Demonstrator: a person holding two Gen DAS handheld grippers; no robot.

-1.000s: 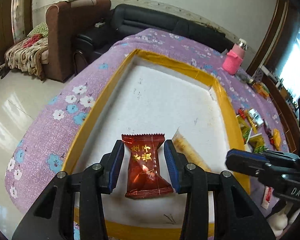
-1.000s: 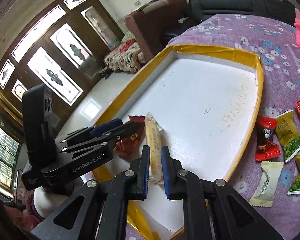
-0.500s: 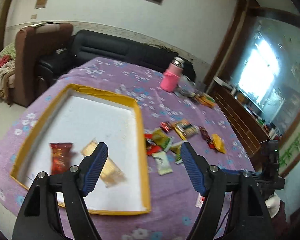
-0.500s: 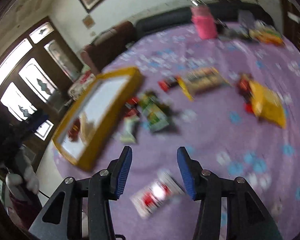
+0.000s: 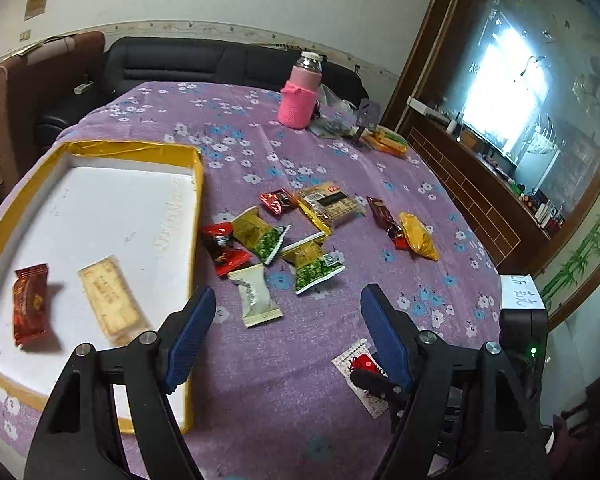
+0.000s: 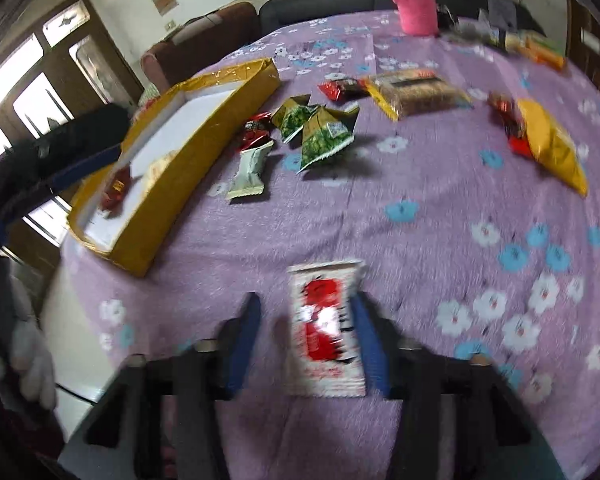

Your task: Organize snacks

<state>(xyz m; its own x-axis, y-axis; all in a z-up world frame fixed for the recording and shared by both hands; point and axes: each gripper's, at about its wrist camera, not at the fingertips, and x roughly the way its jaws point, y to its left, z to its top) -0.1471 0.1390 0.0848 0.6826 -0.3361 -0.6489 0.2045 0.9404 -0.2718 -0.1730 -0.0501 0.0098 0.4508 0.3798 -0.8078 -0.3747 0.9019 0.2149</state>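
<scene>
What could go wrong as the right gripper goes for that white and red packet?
The right gripper is closing with the white and red packet off-centre between its jaws, near one pad; the flat wrapper may slide or crumple instead of lifting. The view is motion-blurred, so alignment is uncertain. The left gripper hangs open nearby and could collide on the way to the yellow tray.

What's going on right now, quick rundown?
Left gripper open, empty, above the tablecloth. Right gripper closing around the white-and-red packet. Two snacks already in the yellow tray. Nothing in the way.
</scene>
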